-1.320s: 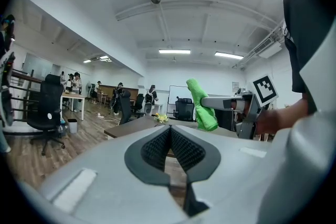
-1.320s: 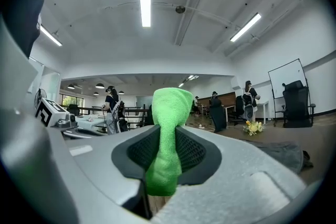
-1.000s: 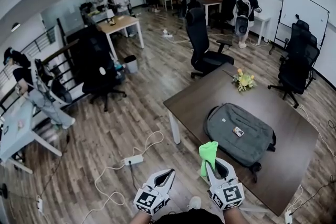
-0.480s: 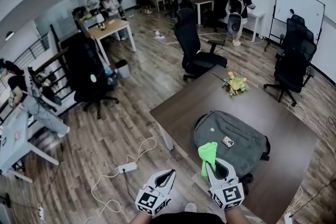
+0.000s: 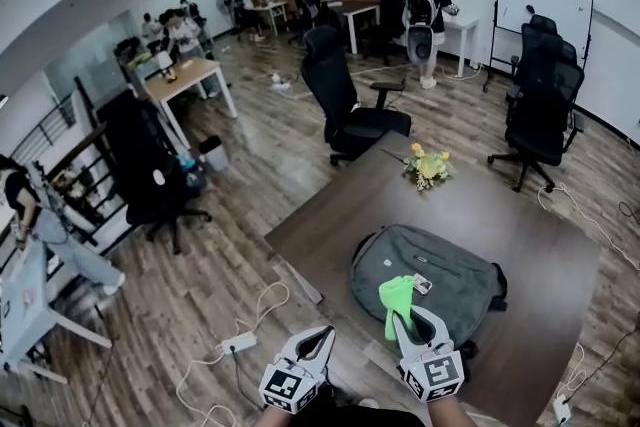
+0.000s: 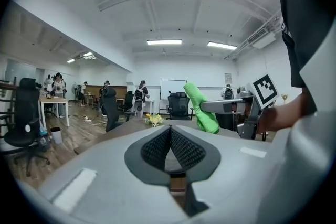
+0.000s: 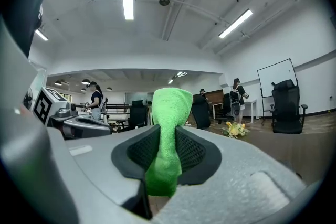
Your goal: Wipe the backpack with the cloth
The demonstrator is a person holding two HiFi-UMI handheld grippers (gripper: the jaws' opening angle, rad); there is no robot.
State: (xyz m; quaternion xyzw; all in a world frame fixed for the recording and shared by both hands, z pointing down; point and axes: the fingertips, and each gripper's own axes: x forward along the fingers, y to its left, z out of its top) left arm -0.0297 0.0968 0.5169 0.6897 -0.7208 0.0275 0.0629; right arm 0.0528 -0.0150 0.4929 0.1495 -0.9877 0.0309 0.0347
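A grey backpack (image 5: 425, 277) lies flat on the brown table (image 5: 470, 210), with a small tag on its near side. My right gripper (image 5: 402, 313) is shut on a bright green cloth (image 5: 396, 303) (image 7: 167, 134) that sticks up from its jaws, held just above the backpack's near edge. In the left gripper view the same cloth (image 6: 201, 107) hangs from the right gripper at right. My left gripper (image 5: 320, 338) (image 6: 169, 129) stays shut and empty, left of the right one and off the table's corner, over the floor.
A yellow flower bunch (image 5: 427, 164) stands on the table beyond the backpack. Black office chairs (image 5: 343, 95) (image 5: 540, 105) flank the far side. A power strip and cables (image 5: 240, 343) lie on the wood floor at left. People work at distant desks; a whiteboard (image 5: 544, 0) stands far right.
My view has moved forward toward the table, so the backpack sits closer and more centred. The right gripper with the cloth now reaches the backpack's near edge. Both grippers keep their state.
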